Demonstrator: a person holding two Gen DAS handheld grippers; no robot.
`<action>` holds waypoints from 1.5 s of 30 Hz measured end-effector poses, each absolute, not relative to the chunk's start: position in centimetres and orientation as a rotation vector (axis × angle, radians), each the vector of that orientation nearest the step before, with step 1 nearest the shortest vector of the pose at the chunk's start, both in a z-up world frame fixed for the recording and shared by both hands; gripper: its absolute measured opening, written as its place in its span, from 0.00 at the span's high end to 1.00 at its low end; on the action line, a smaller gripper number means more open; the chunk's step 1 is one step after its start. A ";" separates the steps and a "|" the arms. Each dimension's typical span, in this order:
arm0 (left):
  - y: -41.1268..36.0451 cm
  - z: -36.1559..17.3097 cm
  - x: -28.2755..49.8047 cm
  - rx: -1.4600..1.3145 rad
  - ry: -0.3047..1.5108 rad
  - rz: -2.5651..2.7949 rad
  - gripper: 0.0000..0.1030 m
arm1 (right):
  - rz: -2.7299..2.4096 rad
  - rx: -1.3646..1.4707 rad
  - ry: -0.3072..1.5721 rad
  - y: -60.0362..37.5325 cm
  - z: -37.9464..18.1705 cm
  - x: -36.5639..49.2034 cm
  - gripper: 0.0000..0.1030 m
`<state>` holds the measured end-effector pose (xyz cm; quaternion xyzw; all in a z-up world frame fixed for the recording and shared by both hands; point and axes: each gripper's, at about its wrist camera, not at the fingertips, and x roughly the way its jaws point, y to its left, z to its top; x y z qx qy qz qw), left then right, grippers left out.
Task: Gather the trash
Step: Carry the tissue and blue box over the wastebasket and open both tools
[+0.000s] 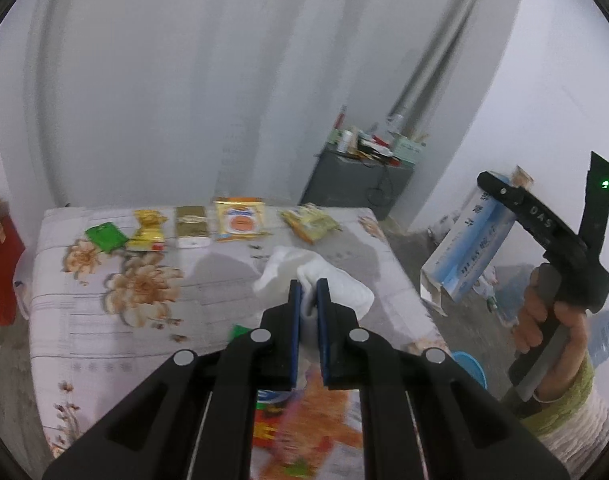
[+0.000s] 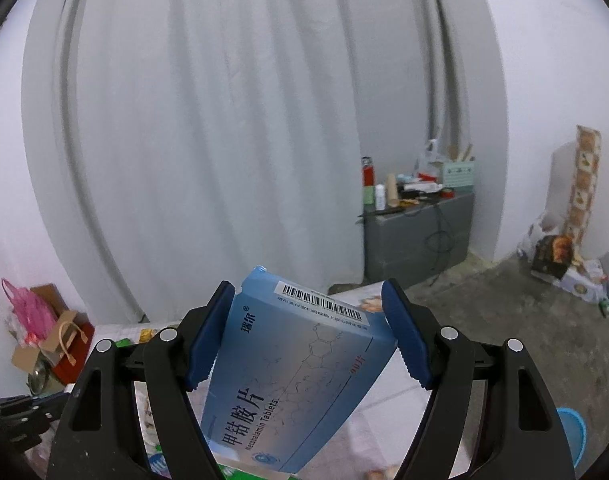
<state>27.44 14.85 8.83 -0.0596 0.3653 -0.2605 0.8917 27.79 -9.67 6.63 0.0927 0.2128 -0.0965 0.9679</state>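
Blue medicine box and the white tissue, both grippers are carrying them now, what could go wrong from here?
The right gripper holds the blue medicine box tilted, its pads on slanted edges, so it might twist loose. The left gripper pinches only a fold of the white tissue; the loose part could snag or tear free. Wrappers lie on the flowered cloth and could be missed.

Flat, dim, cool indoor light with no obvious source, soft shadows on the floral tablecloth and curtain, heavy fisheye bowing plus black vignette at the corners, motion blur smearing the left-wrist foreground, right-wrist view sharper, no glare.
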 end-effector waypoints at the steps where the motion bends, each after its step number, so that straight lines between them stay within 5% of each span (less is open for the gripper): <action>1: 14.1 8.9 27.1 -0.115 0.760 -0.553 0.93 | -0.208 0.196 0.420 -10.8 7.0 26.5 0.32; 14: -2.8 8.6 21.4 -0.010 0.843 -0.838 0.93 | -0.525 0.248 0.364 -25.8 6.6 9.6 0.32; 23: -20.0 5.1 15.6 0.203 0.927 -1.033 0.93 | -0.827 0.423 0.412 -36.5 0.1 -1.1 0.32; 38: -41.8 -6.5 9.1 0.416 1.044 -1.110 0.91 | -1.032 0.808 0.537 -47.1 -14.1 -5.6 0.31; 39: -42.3 -7.0 9.0 0.414 1.034 -1.107 0.89 | -1.031 0.852 0.544 -48.0 -15.7 -5.6 0.31; 41: -44.1 -8.6 8.9 0.427 1.004 -1.081 0.59 | -1.023 0.937 0.573 -49.5 -18.5 -5.3 0.29; 45: -45.8 -11.2 8.9 0.497 0.967 -1.031 0.51 | -0.964 1.255 0.587 -51.7 -25.7 -6.7 0.26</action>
